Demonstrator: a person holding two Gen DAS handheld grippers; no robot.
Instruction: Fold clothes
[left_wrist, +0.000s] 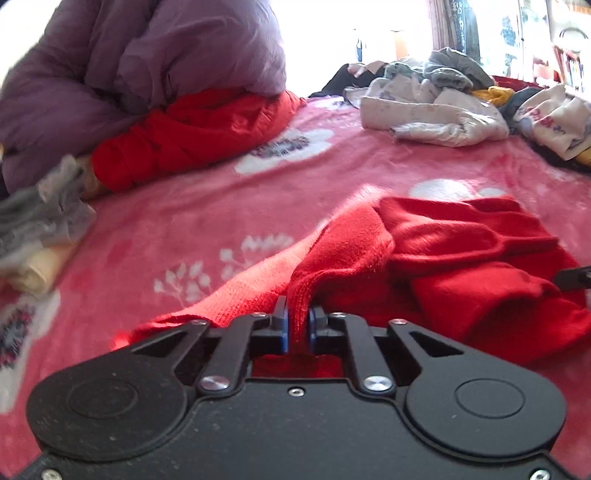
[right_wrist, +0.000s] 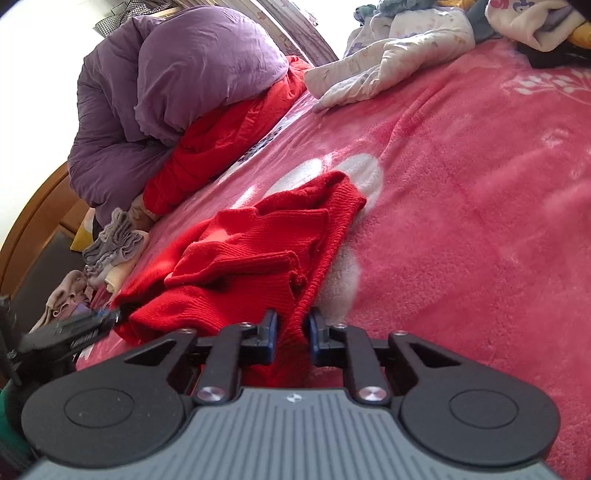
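A red knit sweater (left_wrist: 461, 266) lies bunched on the pink flowered blanket (left_wrist: 207, 221). My left gripper (left_wrist: 298, 321) is shut on a ribbed edge of the sweater close to the camera. In the right wrist view the same sweater (right_wrist: 258, 254) lies crumpled ahead, and my right gripper (right_wrist: 292, 325) is shut on another ribbed edge of it. The left gripper (right_wrist: 107, 317) shows at the left of that view, its tip at the sweater. The tip of the right gripper (left_wrist: 574, 277) shows at the right edge of the left wrist view.
A purple quilt (left_wrist: 147, 62) over a red cloth (left_wrist: 192, 136) sits at the back left. A pile of loose clothes (left_wrist: 443, 107) lies at the back right. Folded grey and cream garments (left_wrist: 40, 236) lie at the left. A wooden bed frame (right_wrist: 33, 206) borders the left.
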